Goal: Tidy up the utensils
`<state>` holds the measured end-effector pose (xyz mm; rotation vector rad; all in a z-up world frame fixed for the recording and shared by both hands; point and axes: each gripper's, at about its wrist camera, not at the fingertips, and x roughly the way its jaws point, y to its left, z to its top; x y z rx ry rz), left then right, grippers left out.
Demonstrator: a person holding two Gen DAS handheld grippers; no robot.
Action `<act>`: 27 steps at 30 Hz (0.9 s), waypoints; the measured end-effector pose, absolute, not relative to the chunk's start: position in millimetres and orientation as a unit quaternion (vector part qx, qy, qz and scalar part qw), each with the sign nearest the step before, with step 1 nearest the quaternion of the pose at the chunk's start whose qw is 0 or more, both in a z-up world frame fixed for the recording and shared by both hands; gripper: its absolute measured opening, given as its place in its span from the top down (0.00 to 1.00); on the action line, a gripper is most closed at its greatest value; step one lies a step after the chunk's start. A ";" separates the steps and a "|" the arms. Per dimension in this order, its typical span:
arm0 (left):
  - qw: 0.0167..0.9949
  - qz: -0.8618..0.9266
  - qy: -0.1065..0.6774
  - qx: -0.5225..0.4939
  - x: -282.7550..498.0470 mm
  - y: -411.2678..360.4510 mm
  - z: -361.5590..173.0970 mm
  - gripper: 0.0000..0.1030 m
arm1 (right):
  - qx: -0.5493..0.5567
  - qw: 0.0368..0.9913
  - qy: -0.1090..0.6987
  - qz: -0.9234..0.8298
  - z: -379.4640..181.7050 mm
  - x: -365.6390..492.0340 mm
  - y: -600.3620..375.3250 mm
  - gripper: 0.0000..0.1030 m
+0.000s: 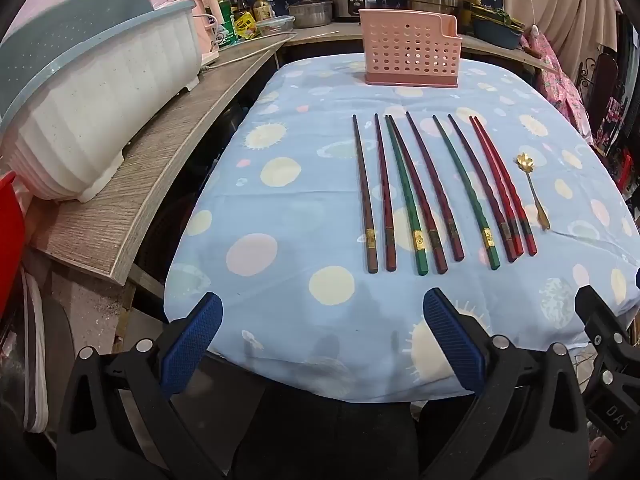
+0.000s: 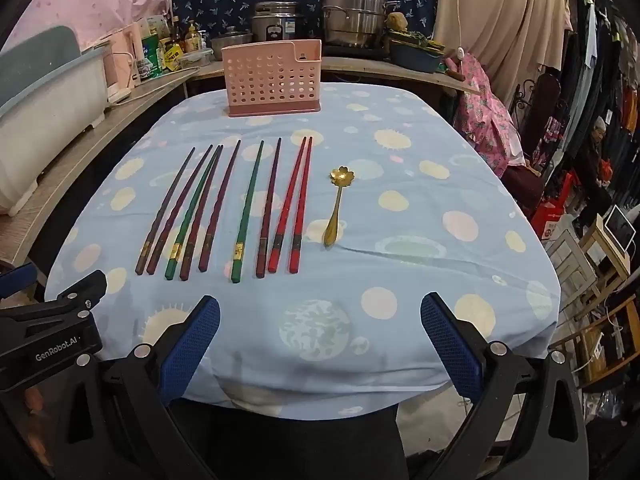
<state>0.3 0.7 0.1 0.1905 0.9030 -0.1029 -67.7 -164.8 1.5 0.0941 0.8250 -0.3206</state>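
Several chopsticks point(image 1: 436, 196), brown, dark red, green and bright red, lie side by side on a table with a blue patterned cloth point(image 1: 288, 208); they also show in the right wrist view point(image 2: 236, 208). A small gold spoon point(image 1: 534, 192) with a flower-shaped bowl lies just right of them, seen too in the right wrist view point(image 2: 337, 204). A pink perforated utensil holder point(image 1: 410, 54) stands upright at the table's far edge, also in the right wrist view point(image 2: 274, 78). My left gripper point(image 1: 322, 336) and my right gripper point(image 2: 320, 336) are both open and empty, over the near edge.
A white and blue dish rack point(image 1: 92, 112) sits on a wooden counter point(image 1: 160, 168) to the left. Pots and bottles point(image 2: 280, 24) stand on the back counter. Chairs, clothes and shelving point(image 2: 580, 208) crowd the right side. The tablecloth point(image 2: 420, 208) hangs over the near edge.
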 end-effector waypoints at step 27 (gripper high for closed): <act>0.895 -0.049 0.435 0.092 -0.3 0.0 3.2 0.07 | 0.054 0.903 0.397 -0.154 3.9 -69.2 -164.4 0.06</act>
